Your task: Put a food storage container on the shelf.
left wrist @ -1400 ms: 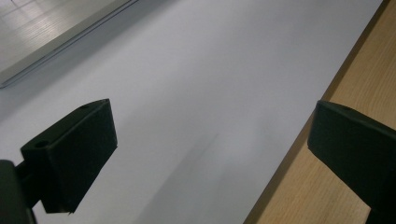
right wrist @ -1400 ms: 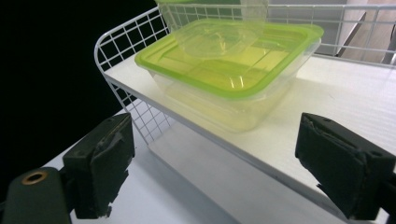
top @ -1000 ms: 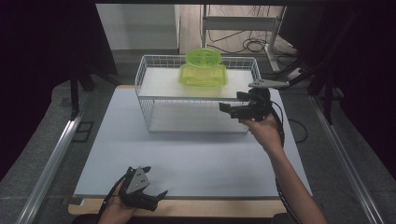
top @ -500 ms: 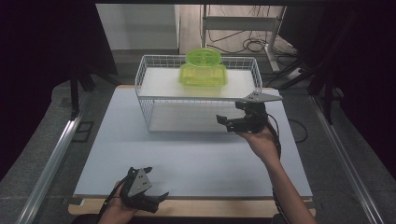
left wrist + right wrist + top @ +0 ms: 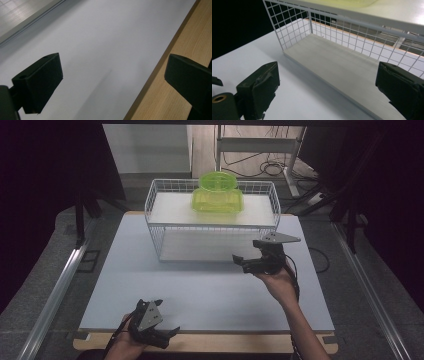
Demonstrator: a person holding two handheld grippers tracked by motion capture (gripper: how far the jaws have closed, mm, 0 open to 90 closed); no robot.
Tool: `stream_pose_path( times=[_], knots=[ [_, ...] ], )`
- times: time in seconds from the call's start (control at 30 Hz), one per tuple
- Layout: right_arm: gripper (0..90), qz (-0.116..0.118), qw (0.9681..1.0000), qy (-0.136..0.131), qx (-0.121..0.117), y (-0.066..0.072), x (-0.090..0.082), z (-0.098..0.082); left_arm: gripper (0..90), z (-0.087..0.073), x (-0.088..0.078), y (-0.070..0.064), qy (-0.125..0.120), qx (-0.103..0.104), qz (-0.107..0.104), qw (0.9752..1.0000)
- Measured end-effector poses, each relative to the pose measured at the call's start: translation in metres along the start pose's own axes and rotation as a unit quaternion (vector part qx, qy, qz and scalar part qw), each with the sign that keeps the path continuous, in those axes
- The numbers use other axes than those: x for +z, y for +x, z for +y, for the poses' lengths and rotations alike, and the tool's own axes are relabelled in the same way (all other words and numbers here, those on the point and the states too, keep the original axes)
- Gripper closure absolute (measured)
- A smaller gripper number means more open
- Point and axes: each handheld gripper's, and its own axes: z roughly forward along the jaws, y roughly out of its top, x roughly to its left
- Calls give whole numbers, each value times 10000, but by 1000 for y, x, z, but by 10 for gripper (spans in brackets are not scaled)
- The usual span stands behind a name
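White wire rack [image 5: 165,227] stands near the right gripper [image 5: 246,262] (jaws apart, empty); left gripper [image 5: 167,336] likewise apart.

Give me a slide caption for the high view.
A person's right gripper, open and empty, hovers before a white wire shelf holding a green container.

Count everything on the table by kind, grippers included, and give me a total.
Wire rack: 1
Green container: 1
Grippers: 2, left gripper and right gripper
Total: 4
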Motion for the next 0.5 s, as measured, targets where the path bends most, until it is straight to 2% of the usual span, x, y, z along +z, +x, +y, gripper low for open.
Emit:
stream_pose_path(
  times=[0.23,0.5],
  knots=[
    [36,-24,9999,69,-95,8,-5,-10,16,-2,-2,3,28,-8,94,10000],
    [34,51,9998,112,-180,18,-12,-22,16,-3,-2,4,45,1,161,9999]
  ],
)
